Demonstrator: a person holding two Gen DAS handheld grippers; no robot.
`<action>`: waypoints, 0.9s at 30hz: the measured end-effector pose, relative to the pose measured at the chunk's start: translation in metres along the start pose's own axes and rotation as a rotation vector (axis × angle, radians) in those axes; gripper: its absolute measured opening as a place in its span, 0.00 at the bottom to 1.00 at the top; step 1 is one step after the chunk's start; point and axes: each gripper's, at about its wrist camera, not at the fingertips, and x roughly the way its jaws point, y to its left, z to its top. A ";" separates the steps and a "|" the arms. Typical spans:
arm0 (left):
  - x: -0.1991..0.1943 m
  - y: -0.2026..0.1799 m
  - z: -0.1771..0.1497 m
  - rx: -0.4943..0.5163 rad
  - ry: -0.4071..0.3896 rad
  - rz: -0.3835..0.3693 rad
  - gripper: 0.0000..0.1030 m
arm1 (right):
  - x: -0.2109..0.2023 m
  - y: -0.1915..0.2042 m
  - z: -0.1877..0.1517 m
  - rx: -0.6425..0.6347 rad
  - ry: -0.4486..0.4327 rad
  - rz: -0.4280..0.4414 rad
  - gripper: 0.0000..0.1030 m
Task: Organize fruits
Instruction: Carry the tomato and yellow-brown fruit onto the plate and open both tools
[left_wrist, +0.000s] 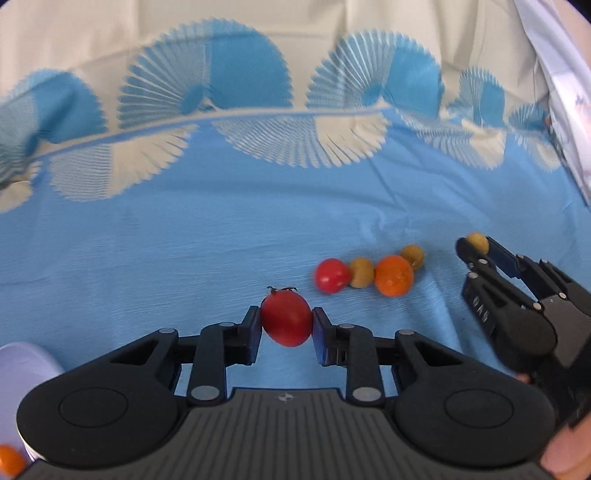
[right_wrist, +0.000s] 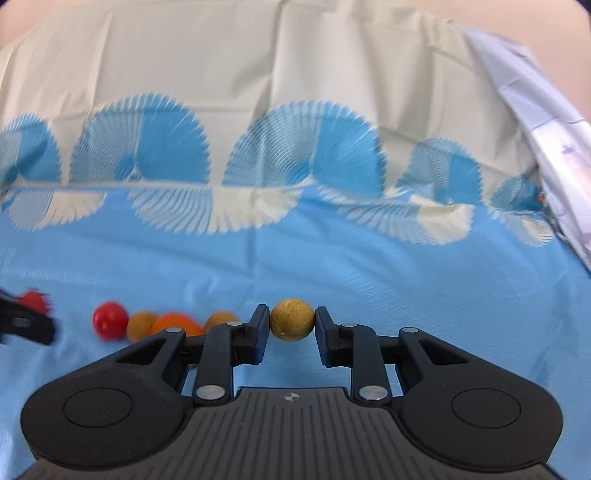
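My left gripper (left_wrist: 287, 325) is shut on a red tomato (left_wrist: 286, 318) with a dark stem, held just above the blue cloth. My right gripper (right_wrist: 291, 322) is shut on a round yellow-brown fruit (right_wrist: 292, 319); it also shows in the left wrist view (left_wrist: 477, 242) at the right. On the cloth between them lie a second red tomato (left_wrist: 332, 275), a yellow-brown fruit (left_wrist: 361, 273), an orange (left_wrist: 393, 276) and another yellow-brown fruit (left_wrist: 412, 255), touching in a row. The row also shows in the right wrist view, with the tomato (right_wrist: 110, 319) leftmost and the orange (right_wrist: 176, 322) partly hidden.
A blue cloth (left_wrist: 184, 240) with white fan patterns covers the surface and rises at the back. A pale lilac container (left_wrist: 22, 373) sits at the lower left, with an orange fruit (left_wrist: 9, 459) beside it. A light patterned sheet (right_wrist: 546, 140) hangs at the right.
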 end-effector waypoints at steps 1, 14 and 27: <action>-0.014 0.006 -0.002 -0.005 -0.009 0.004 0.31 | -0.006 -0.003 0.002 0.026 -0.001 -0.002 0.27; -0.190 0.120 -0.073 -0.104 -0.094 0.077 0.31 | -0.193 0.077 0.026 0.037 -0.035 0.235 0.27; -0.313 0.205 -0.170 -0.210 -0.196 0.075 0.31 | -0.336 0.197 0.014 -0.053 0.132 0.477 0.27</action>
